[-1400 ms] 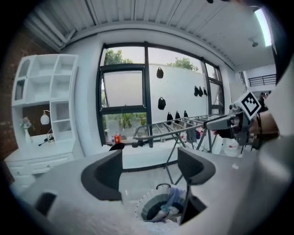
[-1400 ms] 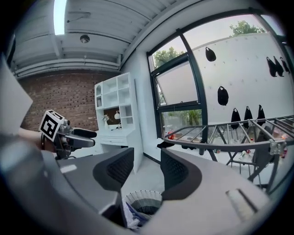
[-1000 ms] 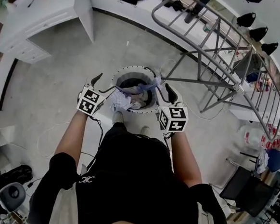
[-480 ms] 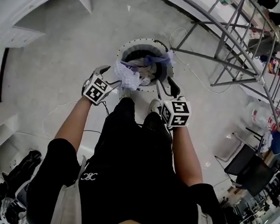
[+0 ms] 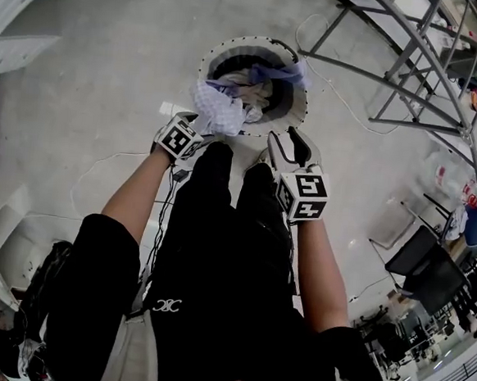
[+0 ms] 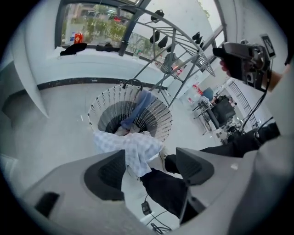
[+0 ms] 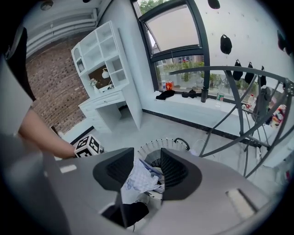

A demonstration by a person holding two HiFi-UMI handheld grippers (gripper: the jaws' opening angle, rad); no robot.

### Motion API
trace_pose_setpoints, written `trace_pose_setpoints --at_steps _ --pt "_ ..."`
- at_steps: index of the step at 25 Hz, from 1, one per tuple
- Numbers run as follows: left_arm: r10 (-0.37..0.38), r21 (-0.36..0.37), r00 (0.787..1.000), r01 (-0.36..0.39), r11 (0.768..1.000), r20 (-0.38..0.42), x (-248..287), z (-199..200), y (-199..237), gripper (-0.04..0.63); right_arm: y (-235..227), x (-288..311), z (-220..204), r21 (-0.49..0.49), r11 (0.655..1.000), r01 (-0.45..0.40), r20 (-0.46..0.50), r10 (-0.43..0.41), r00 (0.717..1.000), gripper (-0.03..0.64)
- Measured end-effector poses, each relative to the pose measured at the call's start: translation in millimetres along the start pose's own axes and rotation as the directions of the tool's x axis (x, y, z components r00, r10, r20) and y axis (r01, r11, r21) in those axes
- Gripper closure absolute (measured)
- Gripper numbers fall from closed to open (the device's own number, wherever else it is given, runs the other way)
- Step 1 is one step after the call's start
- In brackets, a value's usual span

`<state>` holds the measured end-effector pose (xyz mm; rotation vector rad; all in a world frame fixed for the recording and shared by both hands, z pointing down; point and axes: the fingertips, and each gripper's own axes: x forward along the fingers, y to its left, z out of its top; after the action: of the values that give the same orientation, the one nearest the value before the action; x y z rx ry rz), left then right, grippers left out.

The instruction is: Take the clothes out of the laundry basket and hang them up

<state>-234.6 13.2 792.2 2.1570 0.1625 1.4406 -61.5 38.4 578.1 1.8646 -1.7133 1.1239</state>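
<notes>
The left gripper [image 6: 149, 163] is pointing steeply down with its fingers [image 6: 103, 167] standing wide apart and gripping nothing. That looks like a stance for closing on cloth, not for carrying it. The right gripper [image 7: 147, 170] is also angling down, its fingers [image 7: 174, 170] released and empty, with a narrower gap.

Just beyond both pairs of fingers, and framed in each gap, a checked cloth [image 6: 131, 149] is hanging over the near rim of the laundry basket [image 6: 163, 119]. The fingers are not pinching it. In the left gripper view its edge is lying close against the left-hand finger, but I cannot tell whether they are touching. Draped outward as it is, it is the easiest piece to take first, which probably explains why both grippers are aiming at it from either side of the person's legs [image 5: 221, 201].

Farther from the fingers, inside the basket, more clothes are lying bunched, and a blue garment [image 6: 140, 103] is trailing over the far rim. The basket is standing on the floor [image 5: 106, 93], so the person is having to reach low.

Well beyond the right fingers, the drying rack [image 7: 239, 92] is waiting, its bars looking bare, so the hanging seems barely begun.
</notes>
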Motion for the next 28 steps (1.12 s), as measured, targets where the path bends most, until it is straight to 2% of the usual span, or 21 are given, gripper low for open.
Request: trace_pose_setpoints --at_steps 5,8,12,16,18,22,28 --pt "-0.021 -0.107 1.000 0.022 0.994 0.009 44 -5 23 0.263 0 15 -12 0.024 1.000 -0.013 -0.030 0.013 0.999 0.436" --pt "-0.027 -0.136 1.000 0.026 0.990 -0.004 62 -13 29 0.275 2 20 -17 0.049 0.998 -0.027 -0.034 0.028 0.999 0.436" --pt "-0.030 -0.176 0.999 0.027 0.984 -0.013 78 -15 35 0.288 -7 27 -27 0.040 0.999 -0.006 -0.043 0.007 0.999 0.436" --pt "-0.040 -0.166 0.998 0.032 0.986 -0.041 93 -14 35 0.301 -16 27 -32 0.066 0.998 0.017 -0.045 -0.014 0.999 0.436" --pt "-0.032 -0.155 0.997 0.021 0.988 -0.065 96 -14 37 0.386 -18 26 -33 0.073 0.997 0.022 -0.040 -0.019 0.999 0.436" --pt "-0.019 -0.136 0.997 0.009 0.991 -0.069 88 -5 34 0.496 -18 21 -35 0.083 0.996 0.022 -0.029 -0.020 0.999 0.436" --pt "-0.019 -0.107 1.000 0.018 0.994 -0.013 59 8 25 0.525 -6 15 -36 0.090 0.996 0.012 -0.006 -0.012 1.000 0.436"
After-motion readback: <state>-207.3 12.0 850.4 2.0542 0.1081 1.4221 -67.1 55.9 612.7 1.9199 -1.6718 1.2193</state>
